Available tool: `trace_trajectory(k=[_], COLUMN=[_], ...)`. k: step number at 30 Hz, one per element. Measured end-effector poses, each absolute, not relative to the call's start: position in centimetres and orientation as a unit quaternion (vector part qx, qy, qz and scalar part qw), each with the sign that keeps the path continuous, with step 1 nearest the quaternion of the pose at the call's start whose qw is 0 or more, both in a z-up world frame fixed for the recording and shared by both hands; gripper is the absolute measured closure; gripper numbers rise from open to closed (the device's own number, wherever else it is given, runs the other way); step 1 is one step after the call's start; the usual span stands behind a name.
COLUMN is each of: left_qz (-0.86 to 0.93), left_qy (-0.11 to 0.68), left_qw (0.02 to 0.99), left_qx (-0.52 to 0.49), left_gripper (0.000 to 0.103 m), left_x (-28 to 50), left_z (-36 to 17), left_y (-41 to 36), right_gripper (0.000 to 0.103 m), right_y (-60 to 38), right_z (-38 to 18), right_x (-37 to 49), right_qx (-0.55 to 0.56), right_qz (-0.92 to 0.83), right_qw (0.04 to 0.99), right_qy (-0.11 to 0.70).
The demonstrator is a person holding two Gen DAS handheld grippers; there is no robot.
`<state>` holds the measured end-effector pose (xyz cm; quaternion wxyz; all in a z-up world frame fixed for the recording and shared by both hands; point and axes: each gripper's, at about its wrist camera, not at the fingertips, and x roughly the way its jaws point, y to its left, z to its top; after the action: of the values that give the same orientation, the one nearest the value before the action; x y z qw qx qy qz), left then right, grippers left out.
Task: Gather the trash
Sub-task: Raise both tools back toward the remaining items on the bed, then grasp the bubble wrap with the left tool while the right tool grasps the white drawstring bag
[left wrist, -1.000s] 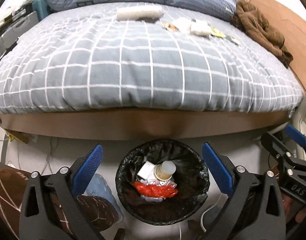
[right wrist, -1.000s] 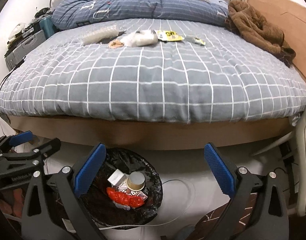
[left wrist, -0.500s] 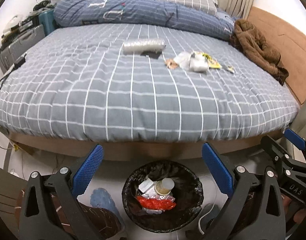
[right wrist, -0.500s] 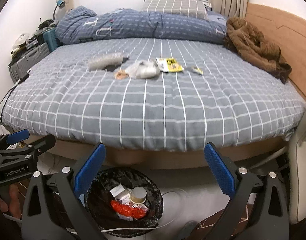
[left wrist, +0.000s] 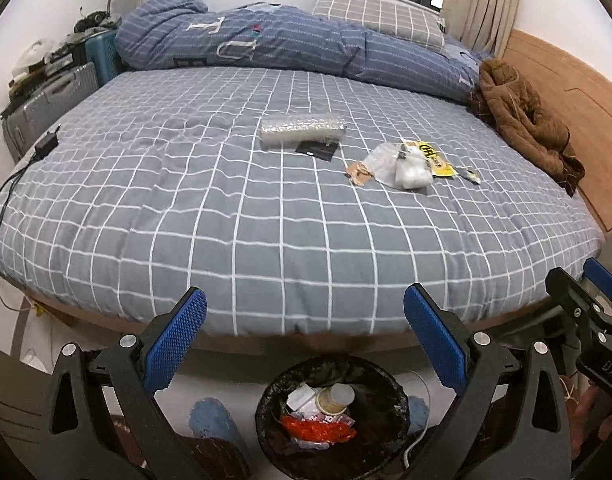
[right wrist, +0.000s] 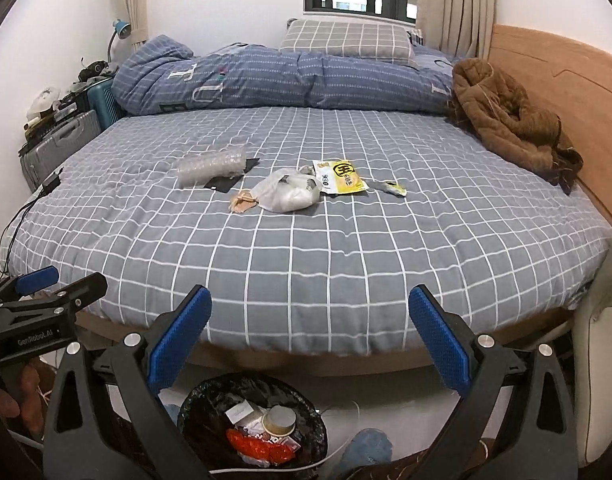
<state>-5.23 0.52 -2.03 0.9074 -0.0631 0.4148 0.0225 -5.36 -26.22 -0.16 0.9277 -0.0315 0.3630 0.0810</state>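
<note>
Left wrist view: both the left gripper (left wrist: pixel 305 336) and right gripper (right wrist: pixel 310 338) gape empty above the bin (left wrist: pixel 394 384). Wrappers (right wrist: pixel 342 176) wait on the bed (right wrist: pixel 306 248), so reaching comes next.

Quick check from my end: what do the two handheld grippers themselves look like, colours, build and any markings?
Both match: the left gripper and right gripper are black plastic frames with triangular cutouts and silver rivets, and the fingers carry blue, finely textured pads. White lettering reads "GenRobot.AI" on the left one's side and "DAS" on the right's. No sleeves show.
</note>
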Motion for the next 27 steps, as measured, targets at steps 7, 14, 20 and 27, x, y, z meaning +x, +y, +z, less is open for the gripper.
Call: trace_trajectory(k=[7,14,20,27], left_qz=[0.037,0.042,0.04,0.032], left_qy=[0.42,0.419,0.417,0.418], left_qw=[0.904,0.905,0.906,0.905], left_qx=[-0.064,-0.063,-0.062,-0.067], left_gripper=[0.006,0.006,0.006,0.006], left_x=[-0.7,4.9,9.6,14.4], left_z=[-2.2,-2.3,-2.9,-4.1], left_y=[2.2,3.3,3.7,3.8], right_gripper=[0.008,0.008,0.008,0.008], right_y=[-25.5,-24.3,-23.3,-22.4], right_z=[-1.1,-2.0,-3.2,-4.1], right_x=[-1.3,3.7,8.3,12.0], right_qx=[-0.031,-0.037,-0.035,-0.033], right_qz=[0.089,0.099,0.105,0.111], right_qw=[0.923,0.919,0.917,0.918], right_qy=[0.373,0.379,0.383,0.38])
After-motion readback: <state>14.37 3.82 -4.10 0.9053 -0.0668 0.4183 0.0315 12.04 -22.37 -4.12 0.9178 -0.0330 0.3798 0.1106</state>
